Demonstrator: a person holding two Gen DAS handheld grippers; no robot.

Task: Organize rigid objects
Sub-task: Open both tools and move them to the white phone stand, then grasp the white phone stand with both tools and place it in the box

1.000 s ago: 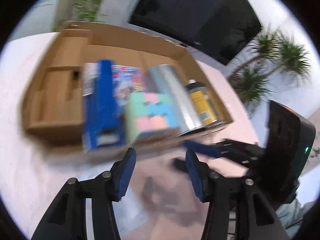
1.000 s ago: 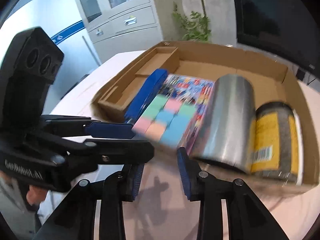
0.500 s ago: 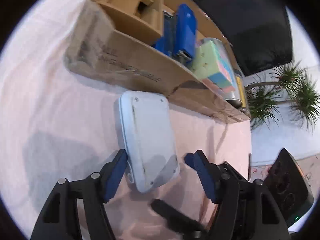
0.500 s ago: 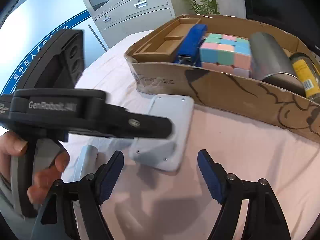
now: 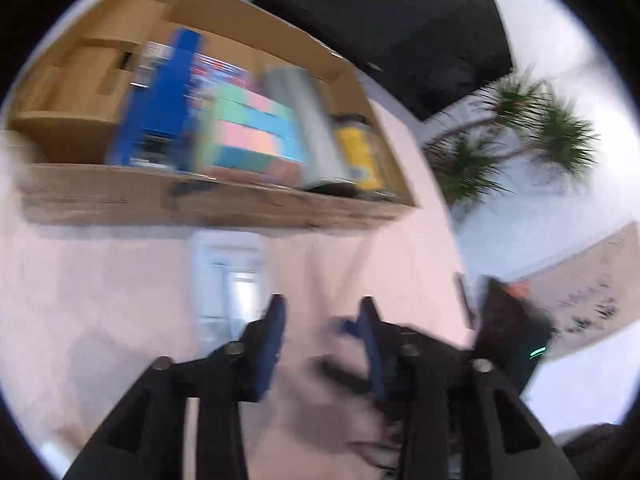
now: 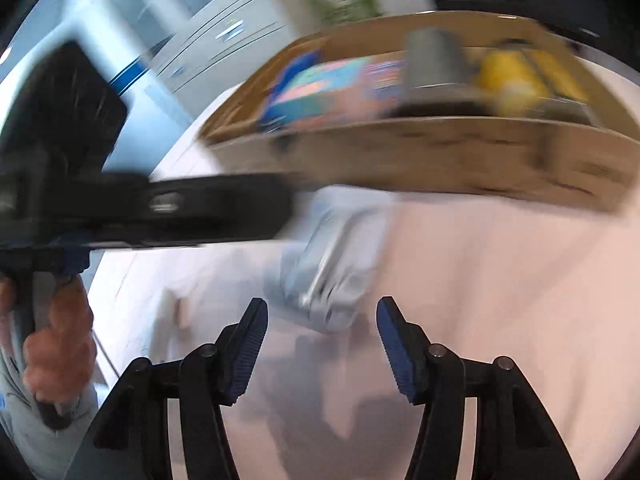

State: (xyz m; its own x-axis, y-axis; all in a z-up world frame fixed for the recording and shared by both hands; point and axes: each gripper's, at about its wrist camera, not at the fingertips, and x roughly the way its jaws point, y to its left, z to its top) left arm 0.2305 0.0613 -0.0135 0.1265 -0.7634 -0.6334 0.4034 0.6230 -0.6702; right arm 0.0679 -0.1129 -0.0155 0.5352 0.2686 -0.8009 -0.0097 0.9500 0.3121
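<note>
Both views are blurred by motion. A flat white device [image 5: 228,280] lies on the pink tablecloth in front of the cardboard box [image 5: 224,204]; it also shows in the right wrist view [image 6: 332,276]. The box [image 6: 460,152] holds a blue stapler [image 5: 160,108], a pastel cube [image 5: 248,136], a silver cylinder [image 5: 304,120] and a yellow-labelled can [image 5: 358,152]. My left gripper [image 5: 322,340] is open and empty, just right of the device. My right gripper [image 6: 322,344] is open and empty, right in front of the device.
The pink tablecloth [image 6: 500,280] covers the table. The left gripper's body [image 6: 140,204] and the hand holding it cross the left of the right wrist view. A dark screen [image 5: 400,20] and potted plants [image 5: 520,128] stand behind the box.
Both grippers have swung fast. The white device no longer lies between my left fingers; it is now ahead and to their left. The left jaws have narrowed. The right gripper has moved closer to the device.
</note>
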